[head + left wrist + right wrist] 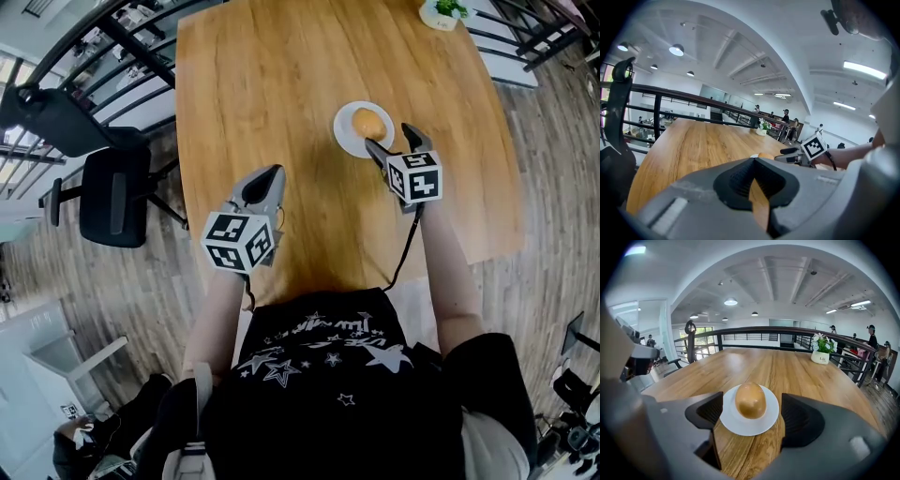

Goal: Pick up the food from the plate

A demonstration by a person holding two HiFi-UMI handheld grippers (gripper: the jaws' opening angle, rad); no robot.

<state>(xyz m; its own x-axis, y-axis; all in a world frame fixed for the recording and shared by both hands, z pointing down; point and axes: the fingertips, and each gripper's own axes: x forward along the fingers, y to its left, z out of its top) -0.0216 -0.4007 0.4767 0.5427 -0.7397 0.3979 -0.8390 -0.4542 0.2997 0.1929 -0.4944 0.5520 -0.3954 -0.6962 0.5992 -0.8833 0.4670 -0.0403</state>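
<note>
A golden-brown bun [750, 400] sits in the middle of a small white round plate [737, 425] on the wooden table [281, 84].

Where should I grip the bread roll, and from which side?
Probably across the narrow middle of the bread roll, squeezing its long flanks, coming from the person's side, angled down. It appears to lie lengthwise in line with the open right tongs, domed above the plate.

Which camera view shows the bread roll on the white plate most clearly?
The right gripper view: the bread roll sits large and centred on its plate, unobstructed. The head view shows it small, from above. The left gripper view shows only a distant sliver.
</note>
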